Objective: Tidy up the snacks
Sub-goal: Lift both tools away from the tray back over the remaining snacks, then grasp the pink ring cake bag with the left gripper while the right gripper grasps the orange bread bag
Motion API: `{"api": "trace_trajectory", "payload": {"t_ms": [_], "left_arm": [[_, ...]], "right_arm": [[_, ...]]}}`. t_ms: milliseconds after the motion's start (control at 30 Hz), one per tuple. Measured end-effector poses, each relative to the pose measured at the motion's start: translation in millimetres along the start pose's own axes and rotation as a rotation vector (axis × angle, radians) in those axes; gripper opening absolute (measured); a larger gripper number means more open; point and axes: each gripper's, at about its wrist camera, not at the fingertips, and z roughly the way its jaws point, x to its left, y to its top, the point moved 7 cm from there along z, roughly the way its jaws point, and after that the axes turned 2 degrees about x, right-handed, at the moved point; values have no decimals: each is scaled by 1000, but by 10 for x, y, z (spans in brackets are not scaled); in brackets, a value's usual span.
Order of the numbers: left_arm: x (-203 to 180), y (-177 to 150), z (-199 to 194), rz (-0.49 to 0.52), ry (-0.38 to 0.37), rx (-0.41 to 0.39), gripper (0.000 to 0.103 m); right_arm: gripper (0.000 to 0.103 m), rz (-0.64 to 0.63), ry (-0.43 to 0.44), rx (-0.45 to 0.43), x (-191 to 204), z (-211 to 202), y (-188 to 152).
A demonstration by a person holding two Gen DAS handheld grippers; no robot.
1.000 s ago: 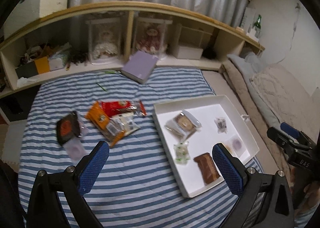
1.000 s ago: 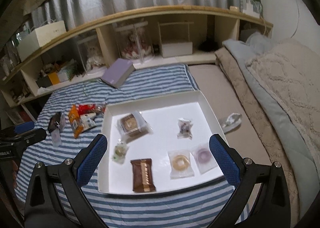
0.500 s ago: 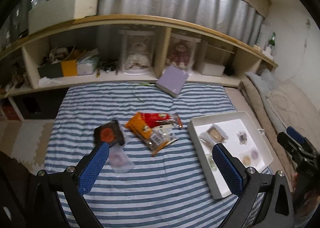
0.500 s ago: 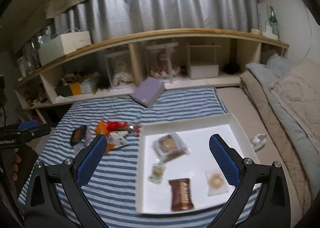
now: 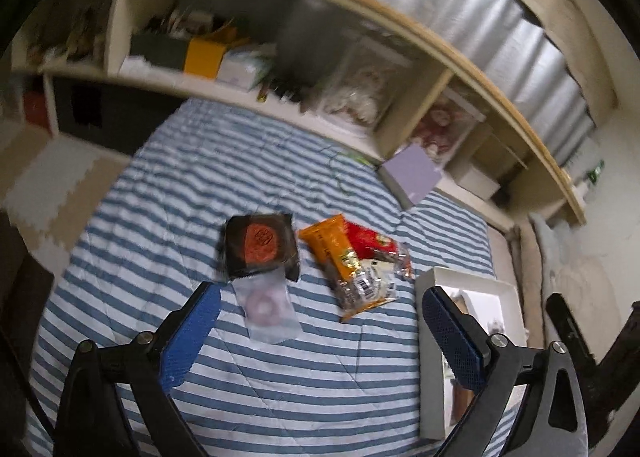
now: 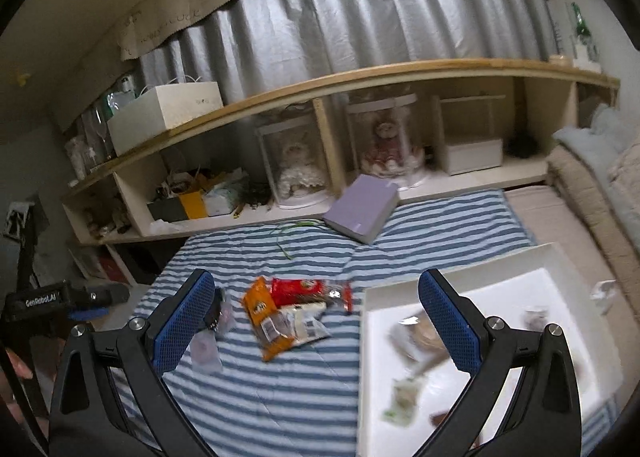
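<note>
White tray [image 6: 460, 289] already holds several snacks, but four packets [image 5: 352, 257] remain mid-blanket; left gripper [image 5: 320, 321] closing on nothing, right gripper [image 6: 316, 317] spread empty.

On the bed [image 6: 280, 397], a pile of snack packets [image 6: 286, 315] lies left of the tray [image 6: 370, 337], which holds more snacks. Two packets [image 5: 262, 243] lie further left. A book [image 6: 362, 213] rests far, before the shelf [image 6: 400, 73].

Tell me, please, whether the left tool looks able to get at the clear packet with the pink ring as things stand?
Probably yes: the clear packet lies uncovered on the striped blanket, ahead of the closing left tool, nothing between.
</note>
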Motion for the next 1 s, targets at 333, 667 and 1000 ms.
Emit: {"api": "trace_trajectory", "payload": {"t_ms": [333,667,1000], "left_arm": [[310,44,850,-137,13,100,84],[440,-130,1620,-133,92,213,79],[406,-74,1980,-111,154,187,79]], "right_arm": [[103,-178,10,201,262,940,-386],[82,-395,93,342,753,1573,-972],[55,-438,-12,429,596,1805,-1310]]}}
